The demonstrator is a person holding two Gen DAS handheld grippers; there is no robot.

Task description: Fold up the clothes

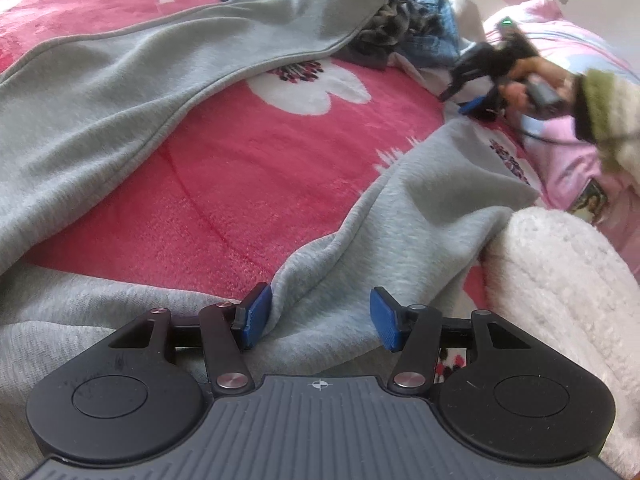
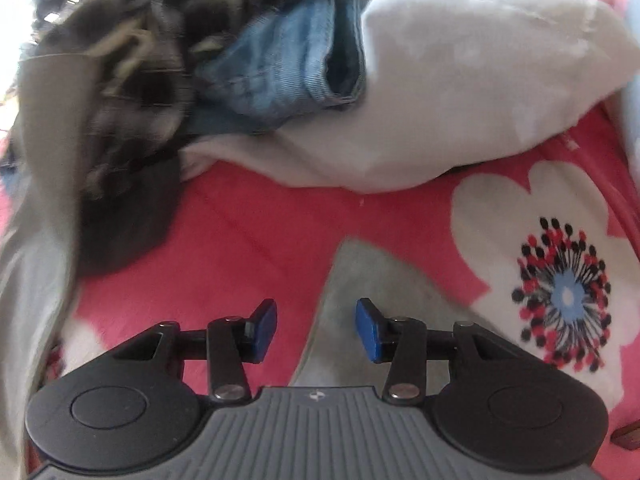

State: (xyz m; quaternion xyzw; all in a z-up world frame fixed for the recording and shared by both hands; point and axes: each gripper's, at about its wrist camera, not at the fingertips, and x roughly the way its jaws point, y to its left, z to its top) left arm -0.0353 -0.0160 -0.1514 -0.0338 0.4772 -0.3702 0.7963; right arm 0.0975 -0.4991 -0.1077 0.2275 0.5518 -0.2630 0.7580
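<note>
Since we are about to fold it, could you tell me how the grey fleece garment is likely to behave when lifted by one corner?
The grey fleece garment will probably hang limp, as it already lies in soft folds. It looks thick, so likely bulky yet light. Its fuzzy nap may cling to the pink flowered blanket rather than slide.

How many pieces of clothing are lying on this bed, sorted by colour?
Grey: 1, the trousers
Blue: 1, denim
Dark patterned: 1
White: 1
Total: 4 that I can tell apart; the pile may hide more.
</note>
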